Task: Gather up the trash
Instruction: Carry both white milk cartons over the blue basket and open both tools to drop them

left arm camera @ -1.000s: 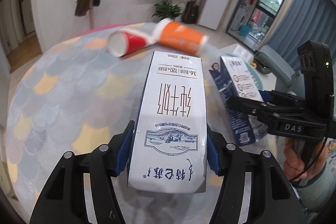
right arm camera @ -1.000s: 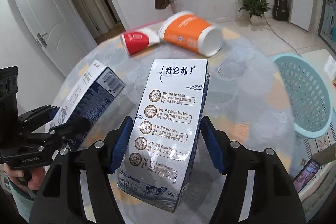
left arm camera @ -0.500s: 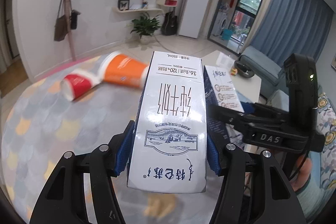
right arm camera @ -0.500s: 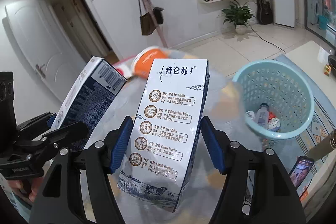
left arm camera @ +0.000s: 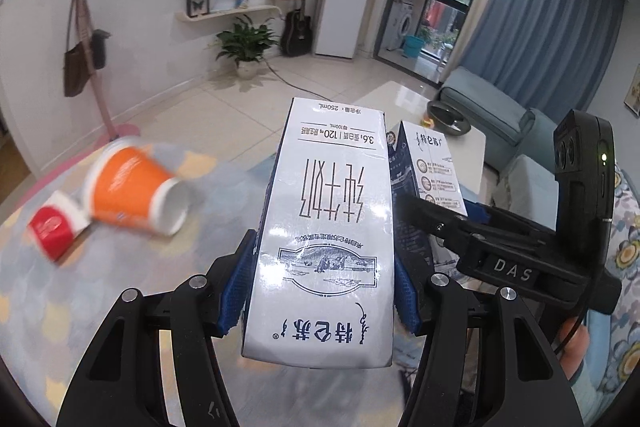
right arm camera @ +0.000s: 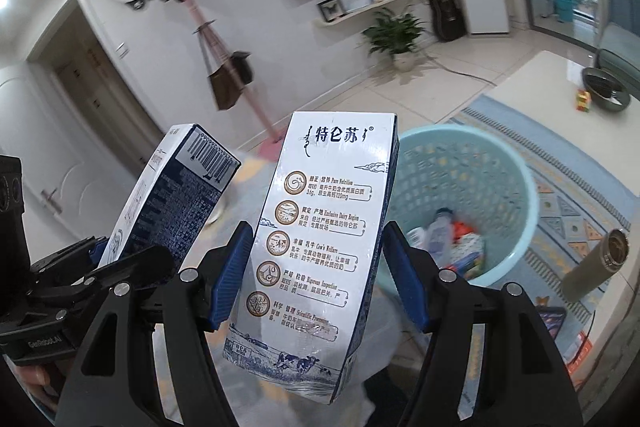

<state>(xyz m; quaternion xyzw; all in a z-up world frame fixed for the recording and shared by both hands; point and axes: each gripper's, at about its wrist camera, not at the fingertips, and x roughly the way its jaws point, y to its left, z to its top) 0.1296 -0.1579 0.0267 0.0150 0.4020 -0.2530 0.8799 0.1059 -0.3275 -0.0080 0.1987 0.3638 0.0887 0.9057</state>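
My left gripper (left arm camera: 326,291) is shut on a white and blue milk carton (left arm camera: 328,223), held above the round table (left arm camera: 80,291). My right gripper (right arm camera: 316,267) is shut on a second milk carton (right arm camera: 320,243); this carton also shows in the left wrist view (left arm camera: 434,171), just right of the first. The left carton shows in the right wrist view (right arm camera: 176,195). A light blue trash basket (right arm camera: 508,187) with several items inside stands on the floor, behind and right of the right carton. An orange cup (left arm camera: 136,191) and a red cup (left arm camera: 54,227) lie on the table.
A metal flask (right arm camera: 596,263) lies at the right on a surface near the basket. A patterned rug (right arm camera: 576,179) lies under the basket. A coat stand (right arm camera: 224,67) is behind; a low white table (left arm camera: 404,103) and a sofa (left arm camera: 496,111) stand far right.
Both grippers have lifted and swung right with their cartons. The cups have slid left in the left view, and the basket now sits closer and more central in the right view.
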